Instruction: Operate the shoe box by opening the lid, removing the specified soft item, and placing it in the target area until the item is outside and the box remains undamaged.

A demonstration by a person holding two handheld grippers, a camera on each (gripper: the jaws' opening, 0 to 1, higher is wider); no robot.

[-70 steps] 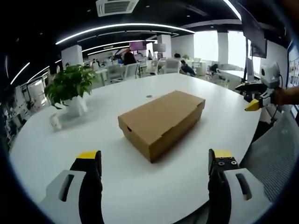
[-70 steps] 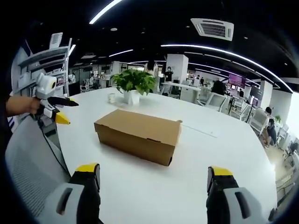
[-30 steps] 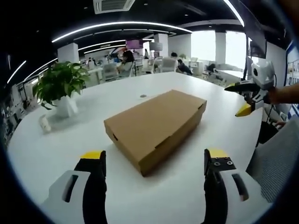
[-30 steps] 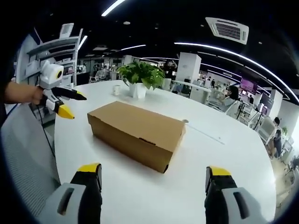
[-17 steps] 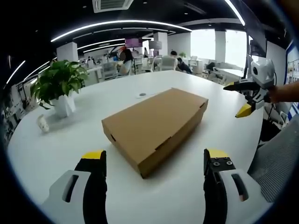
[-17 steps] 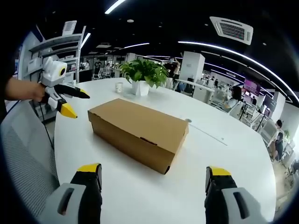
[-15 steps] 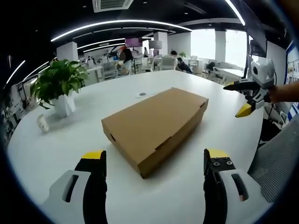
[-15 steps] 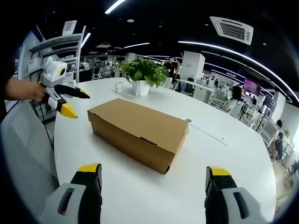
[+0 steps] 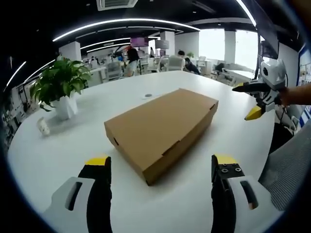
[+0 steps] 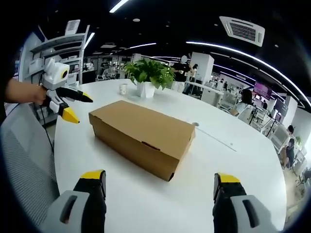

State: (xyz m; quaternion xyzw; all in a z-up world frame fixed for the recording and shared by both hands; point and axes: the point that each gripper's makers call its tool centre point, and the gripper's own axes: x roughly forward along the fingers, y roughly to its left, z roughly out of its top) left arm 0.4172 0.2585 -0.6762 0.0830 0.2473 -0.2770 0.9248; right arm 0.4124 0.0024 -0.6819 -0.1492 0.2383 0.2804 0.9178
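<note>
Cardboard shoe box [image 9: 163, 127], lid closed, lies diagonally at the middle of a round white surface [image 9: 68, 145] in an open office, apparently set there within easy reach from both sides. Left gripper [image 9: 158, 167] and right gripper [image 10: 158, 182] hover short of it, fingers spread wide and holding nothing, likely poised to lift the lid. A potted plant [image 9: 59, 86] and a small cup [image 9: 43, 126] sit well apart at the far left edge. Nothing stands between the grippers and the box.
</note>
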